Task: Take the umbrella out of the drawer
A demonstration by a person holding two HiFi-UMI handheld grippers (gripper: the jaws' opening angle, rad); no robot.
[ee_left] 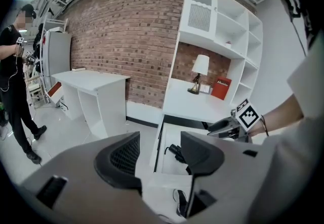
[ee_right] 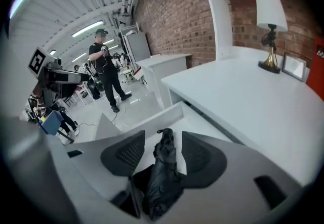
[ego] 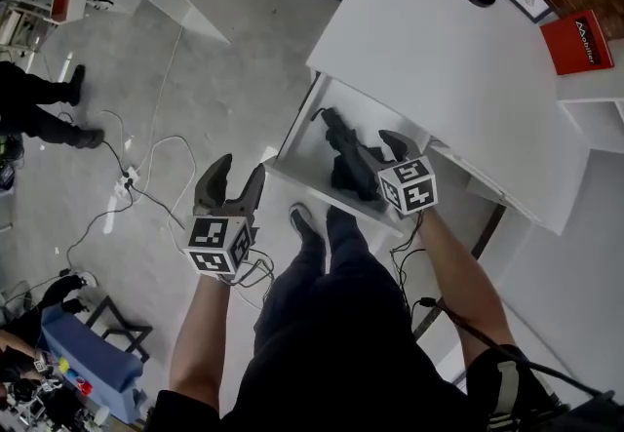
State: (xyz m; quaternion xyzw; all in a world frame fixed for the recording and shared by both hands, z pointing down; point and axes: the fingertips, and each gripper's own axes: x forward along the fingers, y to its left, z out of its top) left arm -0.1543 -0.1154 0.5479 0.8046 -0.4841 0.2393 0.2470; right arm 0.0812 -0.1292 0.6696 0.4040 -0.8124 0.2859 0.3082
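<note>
The drawer (ego: 302,142) is open, the umbrella (ee_right: 162,167) lies inside, my right gripper (ee_right: 163,139) straddles it with fingers apart, my left gripper (ego: 241,167) hangs spread and empty, so gripping and lifting remain

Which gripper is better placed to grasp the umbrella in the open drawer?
Right. The right gripper has open jaws either side of the umbrella in the drawer; the left gripper is empty, outside it.

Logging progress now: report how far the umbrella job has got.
Done: the drawer stands open. In hand: the right tongs straddle the folded umbrella inside it, jaws apart, not yet gripping. Remaining: close, lift it out. The left tongs hang open, empty.
</note>
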